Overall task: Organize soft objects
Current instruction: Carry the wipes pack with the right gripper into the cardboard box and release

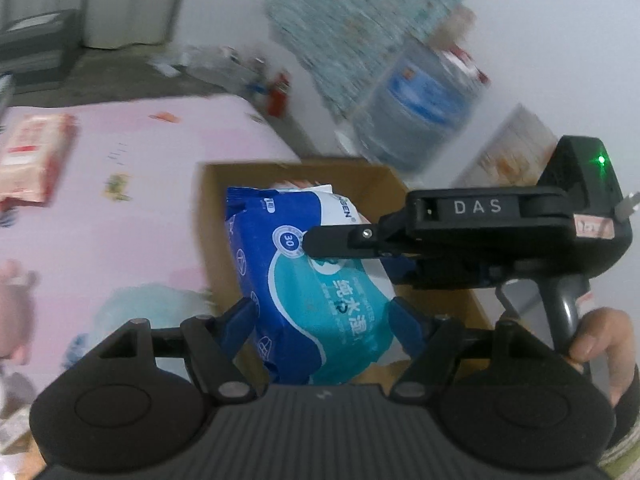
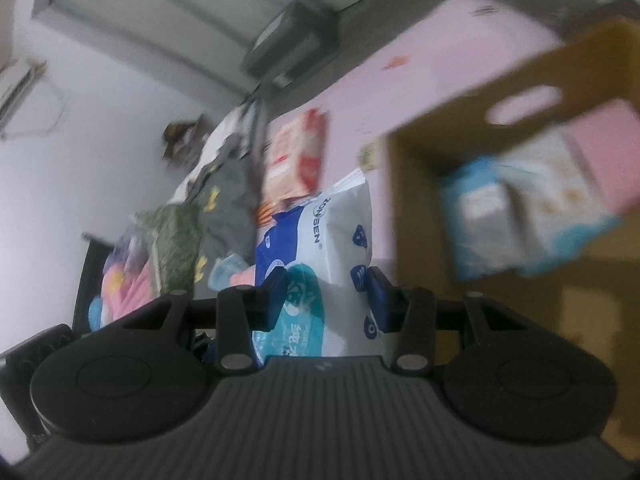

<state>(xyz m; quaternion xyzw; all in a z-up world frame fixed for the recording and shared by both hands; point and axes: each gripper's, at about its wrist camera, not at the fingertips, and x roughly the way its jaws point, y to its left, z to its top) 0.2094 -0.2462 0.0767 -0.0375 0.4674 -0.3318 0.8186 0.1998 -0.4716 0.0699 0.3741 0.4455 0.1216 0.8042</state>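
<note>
**Both grippers on one wipes pack at the box**

The left gripper [image 1: 324, 320] grasps the near end of the wipes pack [image 1: 304, 280], a blue finger pressed on each side. The right gripper [image 2: 328, 294] clamps the same pack [image 2: 336, 248] across its width; in the left view its black finger lies on the pack's top face.

The pack hangs over the open mouth of the box [image 1: 380, 184], partly inside it. Another pale blue pack [image 2: 520, 216] already lies in the box. Beside the box, on the pink sheet [image 1: 140, 200], sits a red pack [image 1: 32, 160]; farther from the box lies a heap of clothes [image 2: 208, 216]. Behind the box stands a water jug [image 1: 420, 108].

The pack is soft, so I judge it may sag or slip if one grip lets go early. It could also catch the box rim and tip the box.

Motion blur smears both views. The box floor is hidden, and so is the pack's near end behind the gripper bodies.
</note>
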